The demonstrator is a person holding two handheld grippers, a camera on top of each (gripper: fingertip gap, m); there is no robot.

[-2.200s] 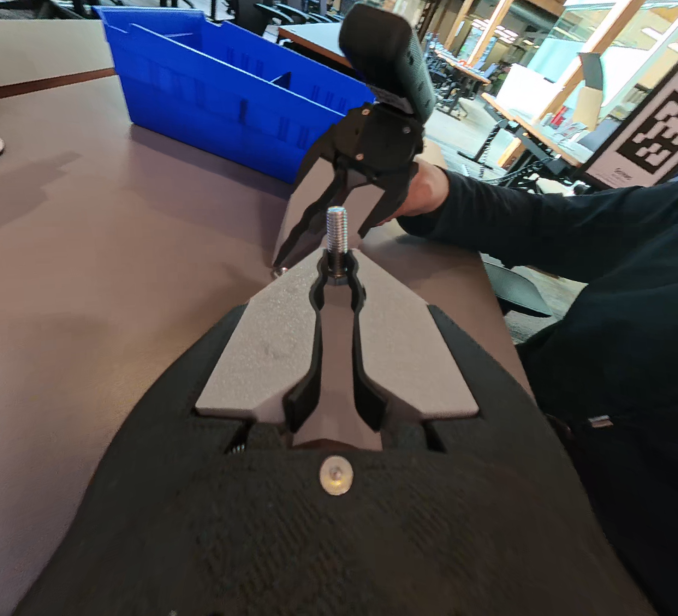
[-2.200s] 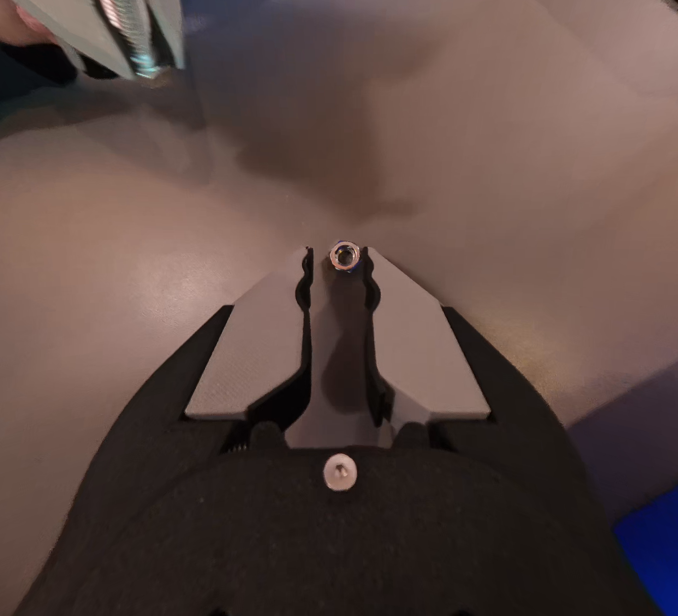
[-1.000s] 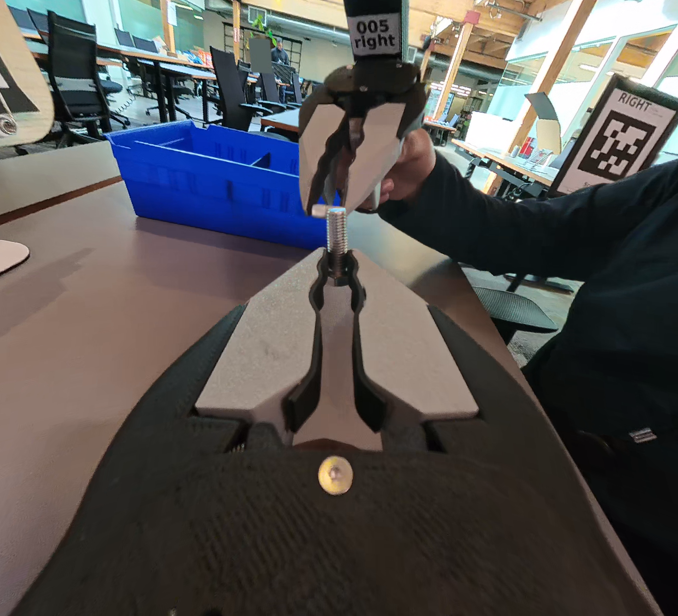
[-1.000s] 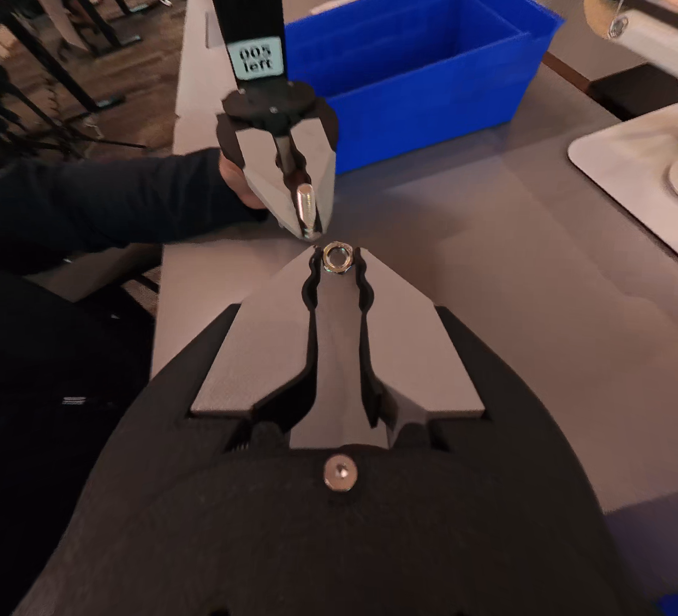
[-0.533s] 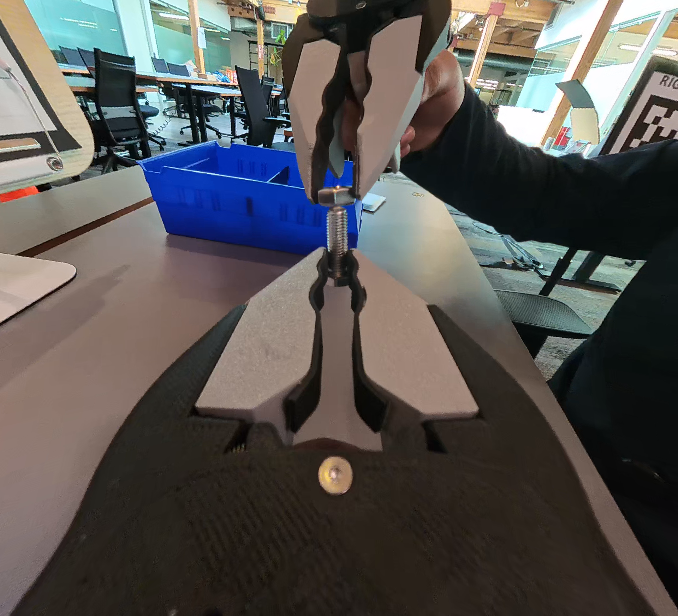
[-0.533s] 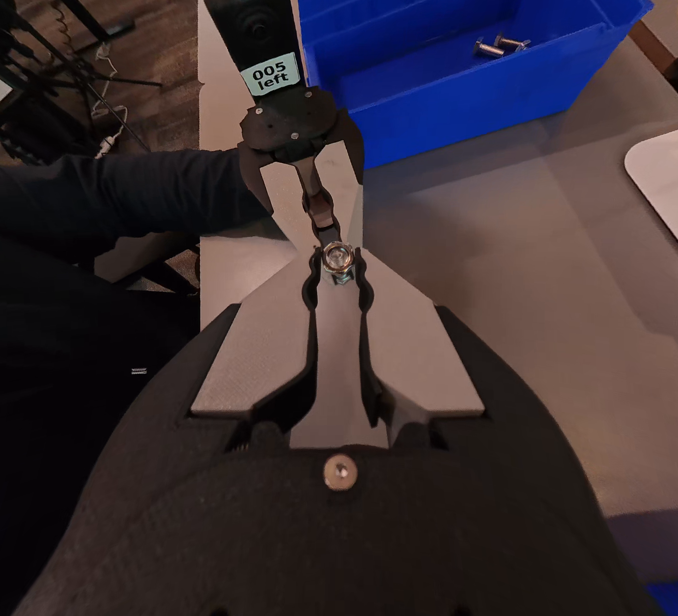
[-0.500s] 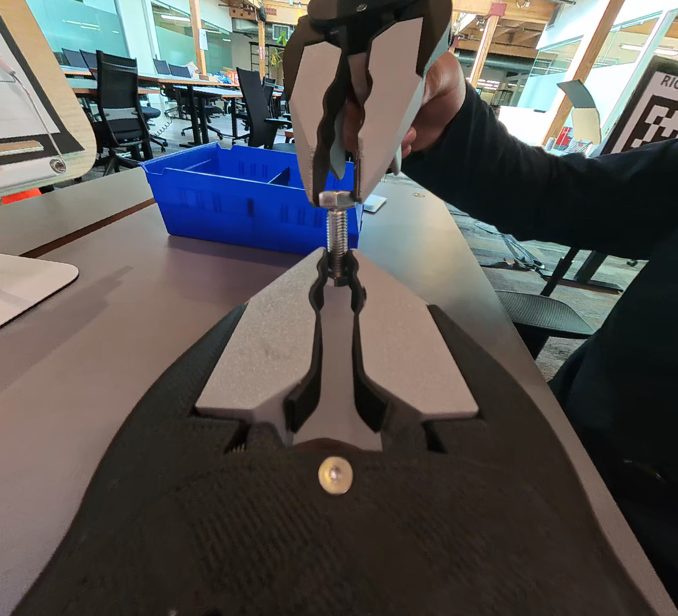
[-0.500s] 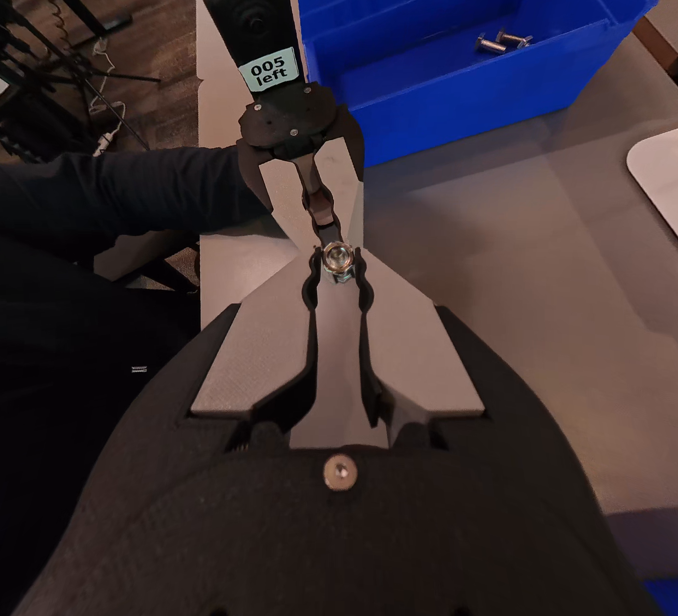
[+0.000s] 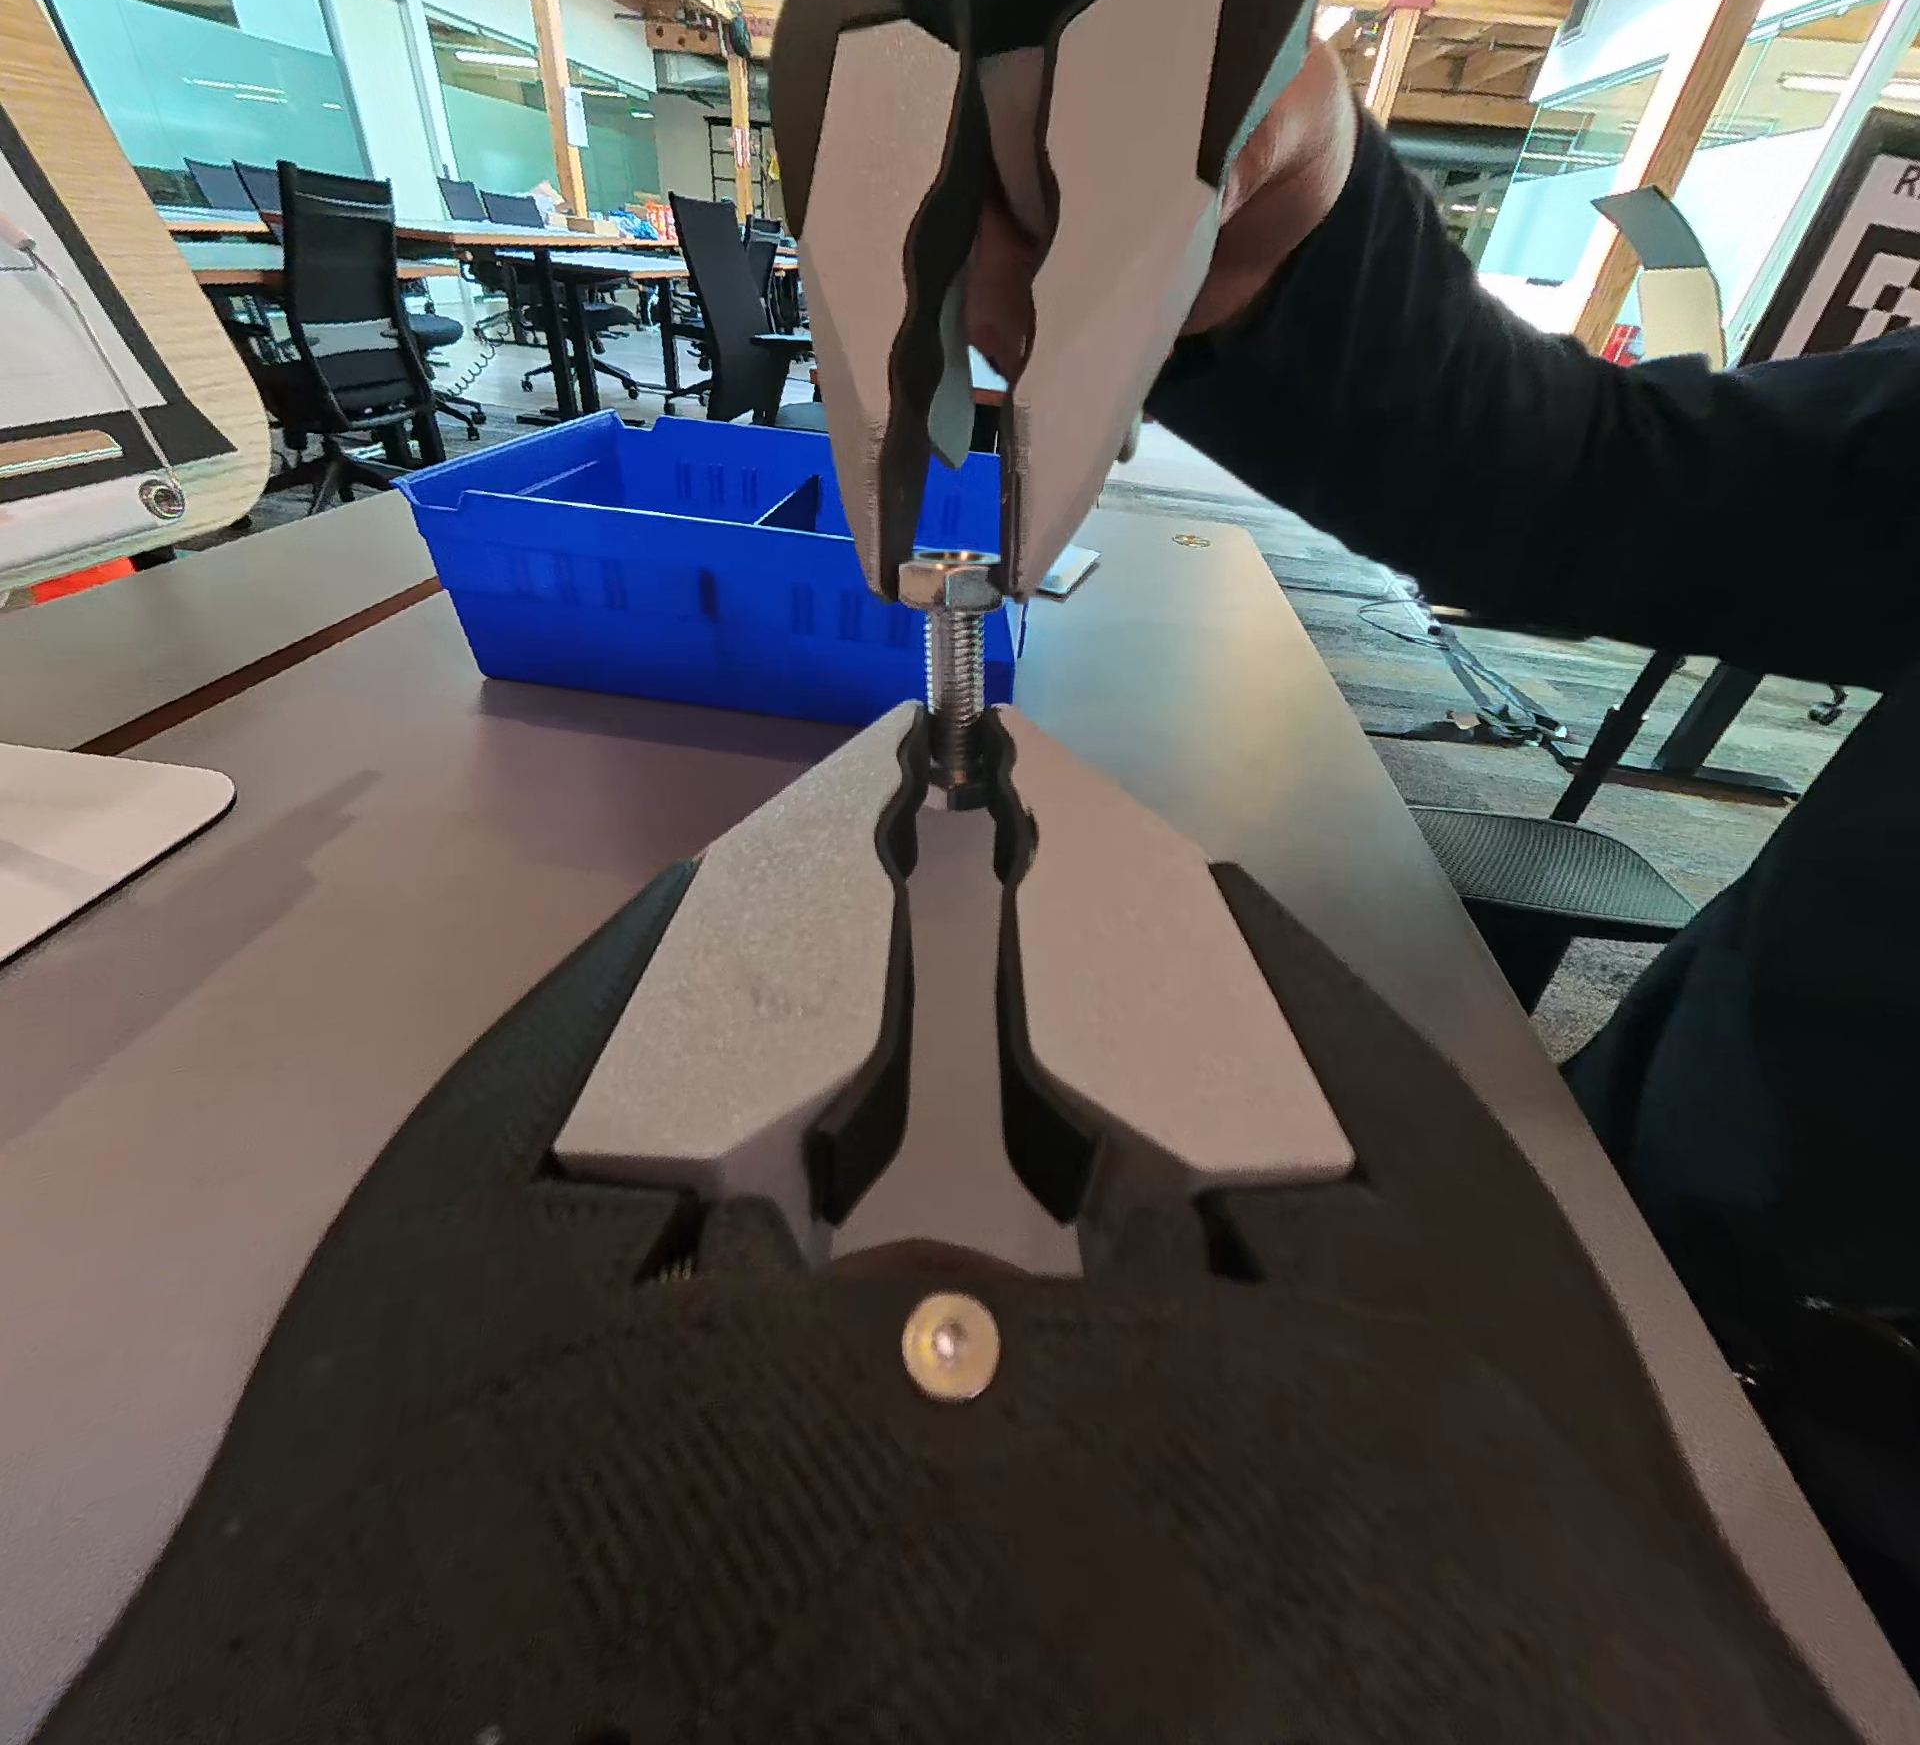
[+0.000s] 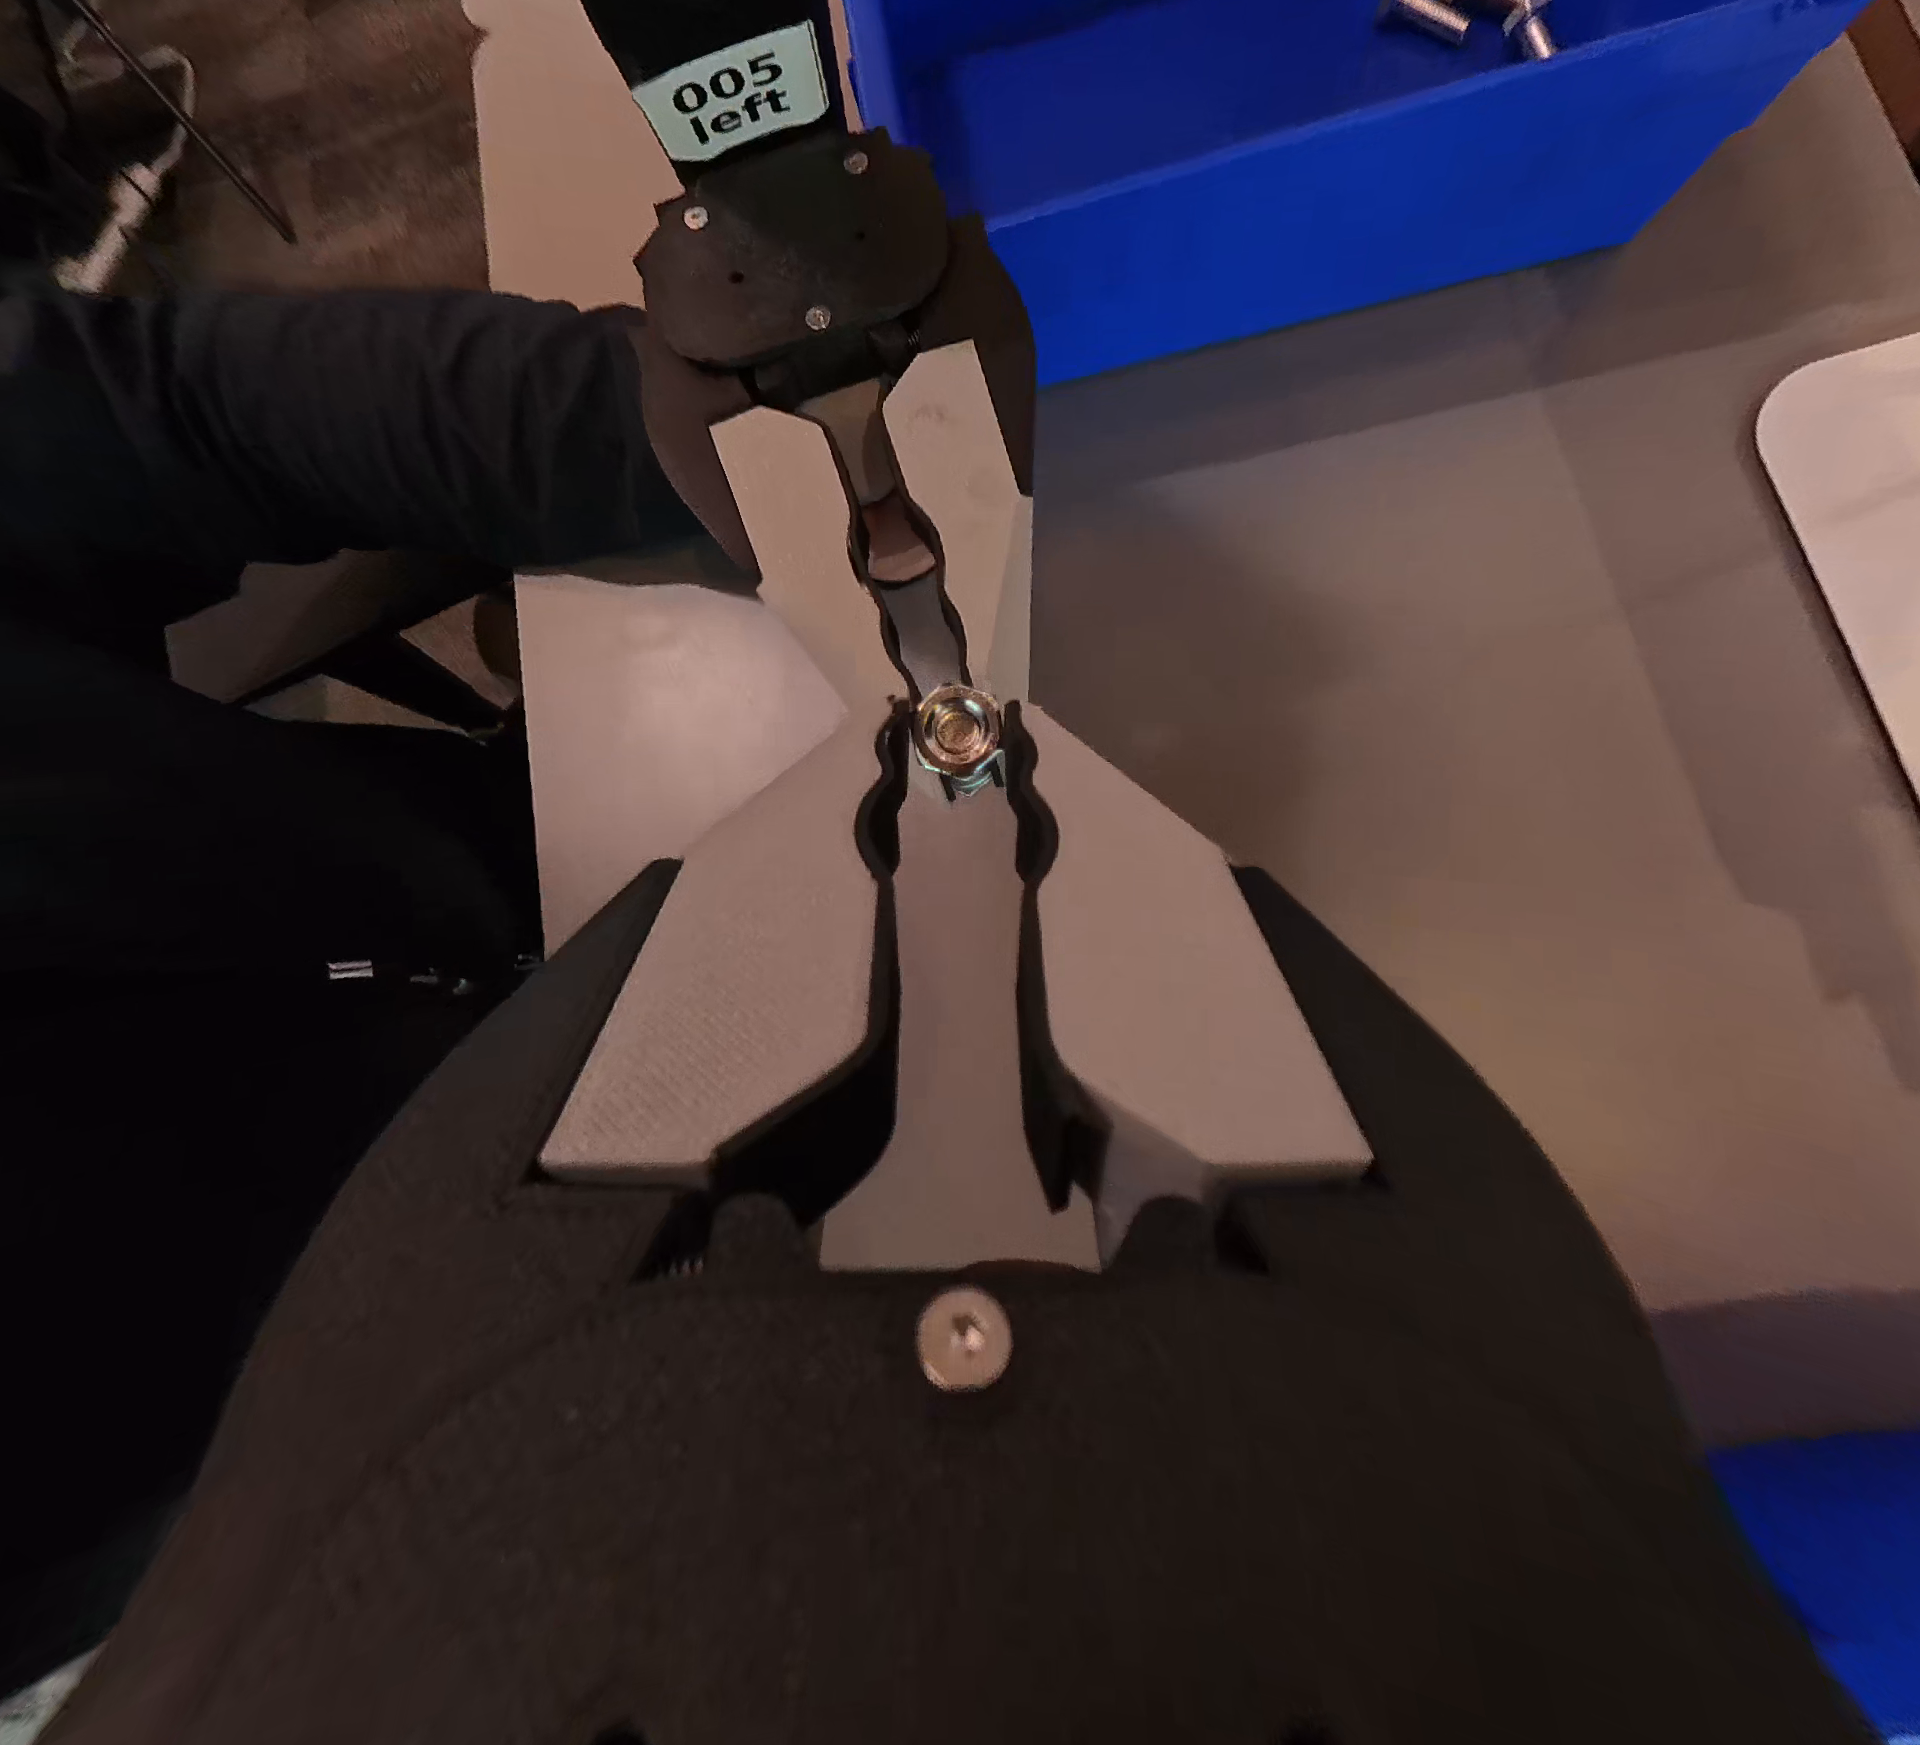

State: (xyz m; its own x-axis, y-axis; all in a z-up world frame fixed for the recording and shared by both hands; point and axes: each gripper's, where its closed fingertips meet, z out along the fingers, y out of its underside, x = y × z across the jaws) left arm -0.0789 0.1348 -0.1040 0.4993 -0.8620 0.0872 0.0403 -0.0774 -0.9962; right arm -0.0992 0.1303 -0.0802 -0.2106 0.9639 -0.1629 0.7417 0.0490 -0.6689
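Observation:
My left gripper is shut on a silver bolt and holds it upright, threads up, above the grey table. My right gripper is shut on a silver hex nut and comes straight down from above. In the left wrist view the nut sits on the top end of the bolt, between the right gripper's fingertips. In the right wrist view the bolt end shows inside the nut, and the left gripper reaches in from the upper left.
A blue divided bin stands behind the grippers; in the right wrist view this bin holds a few loose bolts. A pale mat lies at the left. A person's dark sleeves reach in. Office chairs and desks stand beyond. The tips of both grippers are at nearly the same place.
My right gripper lifted the nut off the table, swung over the bolt and brought it down onto the bolt's top. My left gripper kept holding the bolt upright.

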